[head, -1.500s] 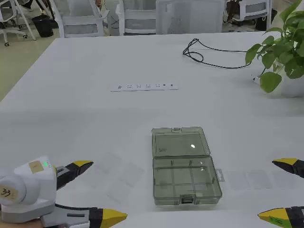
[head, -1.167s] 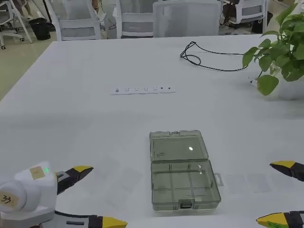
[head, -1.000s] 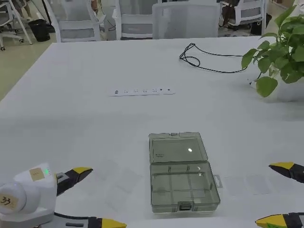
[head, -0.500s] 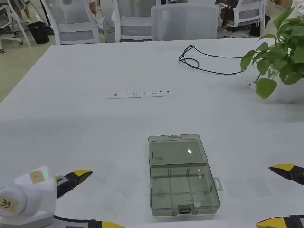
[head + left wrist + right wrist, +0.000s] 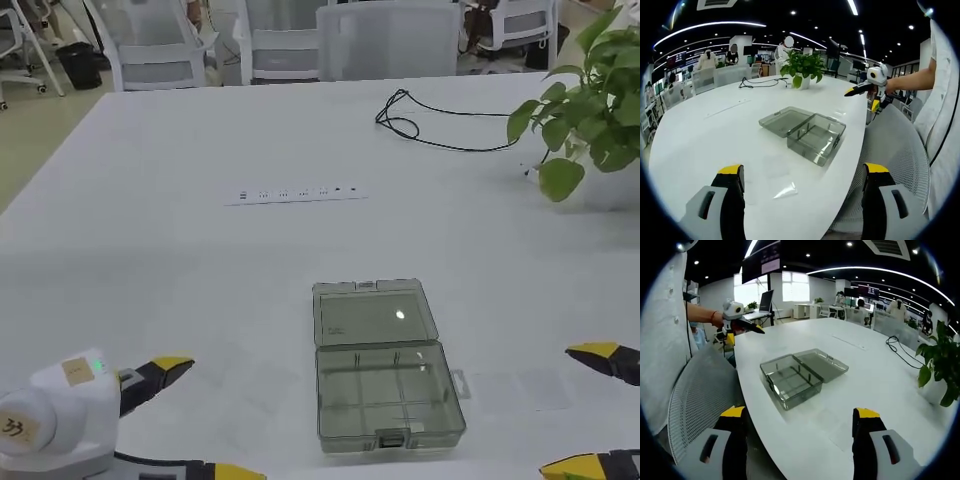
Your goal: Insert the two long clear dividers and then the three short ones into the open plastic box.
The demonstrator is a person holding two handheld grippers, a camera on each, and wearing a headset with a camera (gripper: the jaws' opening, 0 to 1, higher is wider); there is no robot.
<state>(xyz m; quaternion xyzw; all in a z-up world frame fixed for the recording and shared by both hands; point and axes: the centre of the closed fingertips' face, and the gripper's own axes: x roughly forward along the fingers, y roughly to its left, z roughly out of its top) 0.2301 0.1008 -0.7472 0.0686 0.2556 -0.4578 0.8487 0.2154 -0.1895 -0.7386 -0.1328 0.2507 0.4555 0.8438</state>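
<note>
The smoky clear plastic box [image 5: 390, 397] lies open near the table's front edge, its lid [image 5: 371, 313] flat behind it. Thin partition lines show inside the base [image 5: 816, 138] [image 5: 789, 381]. Faint clear dividers [image 5: 528, 386] lie flat just right of the box, and another clear piece [image 5: 785, 190] lies on the left side. My left gripper [image 5: 207, 418] [image 5: 802, 172] is open at the lower left, well apart from the box. On the lower right my right gripper [image 5: 574, 408] [image 5: 800, 413] is open as well, holding nothing.
A white power strip [image 5: 296, 194] lies mid-table, with a black cable [image 5: 432, 116] behind it. A potted plant [image 5: 590, 95] stands at the right edge. Chairs [image 5: 285, 45] line the far side. A mesh chair [image 5: 700, 385] sits at the near table edge.
The head camera has shifted a little. Both grippers stay open in the same low places, and the box has not moved.
</note>
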